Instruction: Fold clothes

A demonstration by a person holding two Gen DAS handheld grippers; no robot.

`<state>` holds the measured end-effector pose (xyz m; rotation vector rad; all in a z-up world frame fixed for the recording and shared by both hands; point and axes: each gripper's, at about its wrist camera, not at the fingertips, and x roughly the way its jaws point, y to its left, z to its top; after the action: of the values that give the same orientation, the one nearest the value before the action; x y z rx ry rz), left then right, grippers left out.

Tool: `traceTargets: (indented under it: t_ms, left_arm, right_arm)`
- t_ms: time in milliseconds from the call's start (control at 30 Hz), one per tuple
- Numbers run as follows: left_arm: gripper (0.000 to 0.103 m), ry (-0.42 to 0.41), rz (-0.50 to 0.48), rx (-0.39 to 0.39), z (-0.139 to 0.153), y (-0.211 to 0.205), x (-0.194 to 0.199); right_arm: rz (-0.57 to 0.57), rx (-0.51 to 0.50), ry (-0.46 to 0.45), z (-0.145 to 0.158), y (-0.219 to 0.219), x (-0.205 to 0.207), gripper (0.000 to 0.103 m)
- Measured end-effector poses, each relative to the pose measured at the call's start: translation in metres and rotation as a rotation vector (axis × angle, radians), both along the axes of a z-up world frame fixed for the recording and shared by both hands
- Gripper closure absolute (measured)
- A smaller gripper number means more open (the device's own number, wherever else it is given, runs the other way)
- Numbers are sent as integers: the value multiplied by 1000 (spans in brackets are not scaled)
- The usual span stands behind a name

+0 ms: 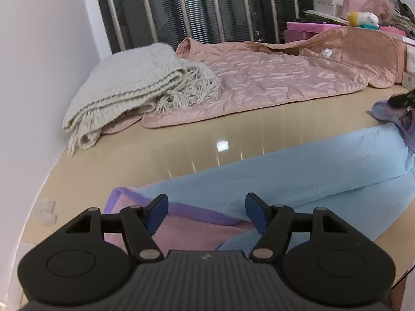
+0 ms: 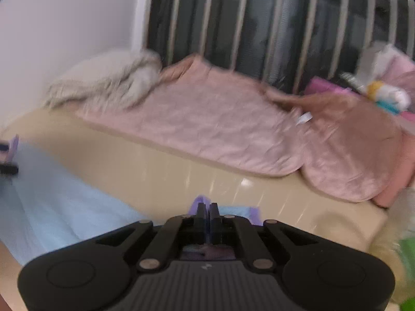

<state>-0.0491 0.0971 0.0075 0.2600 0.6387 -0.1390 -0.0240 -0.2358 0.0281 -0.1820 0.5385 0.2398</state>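
Left gripper (image 1: 206,213): jaws wide open, holding nothing, over the blue shirt (image 1: 298,176).
Right gripper (image 2: 207,216): jaws shut tight, pinching the shirt's purple edge (image 2: 201,200).

Beige table (image 1: 129,155), barred window (image 1: 207,7) — pink boxes (image 1: 311,29), plush toy (image 1: 363,19)

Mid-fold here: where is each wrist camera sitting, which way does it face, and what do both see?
Left wrist: low over the table, facing the window bars; left gripper open above the blue garment.
Right wrist: blurred, same direction from further right; right gripper shut on the garment's purple edge.
Shared: blue garment, pink quilted jacket, cream blanket.
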Motion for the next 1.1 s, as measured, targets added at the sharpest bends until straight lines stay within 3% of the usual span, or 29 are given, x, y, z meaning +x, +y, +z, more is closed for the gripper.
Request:
traceTargets:
  t_ms: [133, 333, 400, 533, 633, 700, 733, 833, 900, 967, 1067, 1100]
  left_arm:
    - [36, 3, 26, -33, -1, 5, -3]
    - [33, 18, 61, -107, -3, 15, -3]
    - [32, 14, 66, -106, -3, 15, -3]
    - [31, 7, 71, -93, -4, 13, -4]
    - [31, 3, 74, -87, -3, 12, -5]
    - [29, -1, 77, -83, -4, 12, -6]
    - [28, -2, 80, -83, -4, 12, -6]
    - [28, -4, 85, -86, -4, 12, -6]
    - [28, -6, 88, -89, -5, 12, -7]
    - [28, -6, 89, -89, -4, 13, -7]
    - [28, -5, 93, -91, -4, 12, -7]
    - [28, -6, 93, -92, -4, 13, -8]
  right_arm:
    - [-137, 56, -144, 16, -26, -43, 102]
    - [-271, 158, -200, -1, -54, -97, 102]
    - [-287, 194, -145, -11, -62, -102, 102]
    - [-336, 164, -60, -34, -62, -103, 102]
    - [-309, 216, -66, -26, -65, -110, 91]
    - [-274, 234, -111, -9, -63, -111, 66]
    - [-257, 234, -131, 0, -60, -109, 62]
    - [-217, 216, -126, 20, -40, -81, 60]
    - [-183, 174, -86, 24, -17, -54, 45]
    - [-202, 73, -32, 18, 8, -24, 39]
    - [-243, -108, 43, -3, 43, 17, 39]
    - [-253, -125, 78, -10, 48, 26, 51]
